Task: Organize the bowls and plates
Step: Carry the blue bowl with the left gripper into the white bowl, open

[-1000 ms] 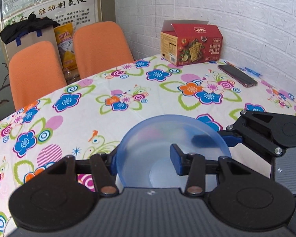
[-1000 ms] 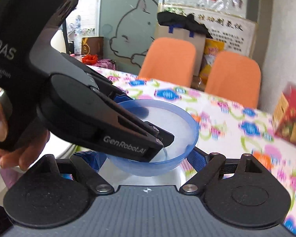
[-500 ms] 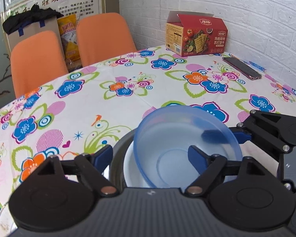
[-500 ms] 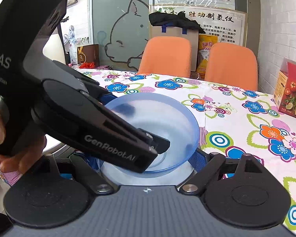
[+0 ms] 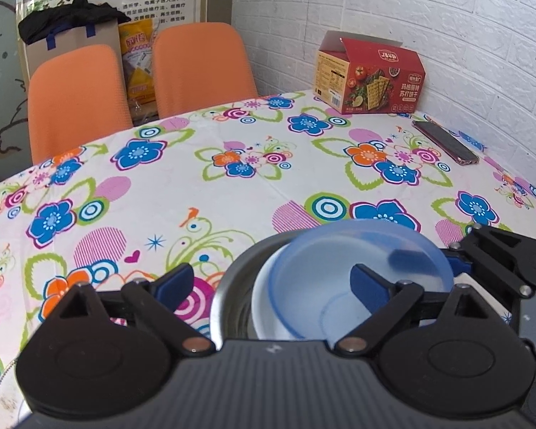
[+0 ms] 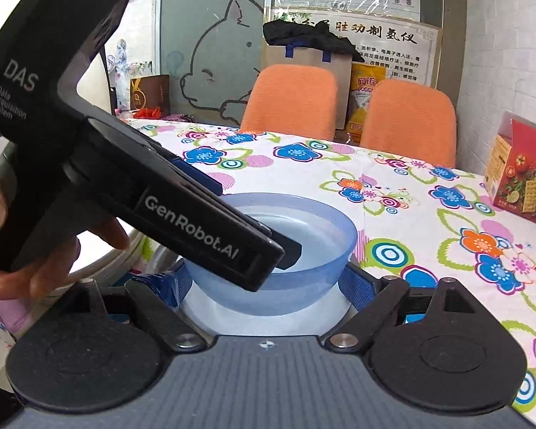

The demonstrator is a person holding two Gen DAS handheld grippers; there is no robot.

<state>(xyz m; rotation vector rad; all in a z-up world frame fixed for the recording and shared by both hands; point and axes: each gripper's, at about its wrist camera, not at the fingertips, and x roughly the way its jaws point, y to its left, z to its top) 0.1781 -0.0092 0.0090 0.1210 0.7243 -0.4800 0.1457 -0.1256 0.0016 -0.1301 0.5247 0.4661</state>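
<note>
Left gripper fingers apart, one inside translucent blue plastic bowl, nested in white bowl for stacking. Right gripper fingers apart, flanking stack to steady it.

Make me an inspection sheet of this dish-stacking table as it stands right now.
Surface: floral tablecloth, flat.
Job's things: blue bowl tilted inside white bowl, both inside metal bowl.
Clutter: cracker box and phone at the far side.
Grippers: left claw open, one finger inside the blue bowl; right claw open, flanking it, contact unclear.
Cables: nothing seen.
Surroundings: two orange chairs, paper bag, white brick wall.
</note>
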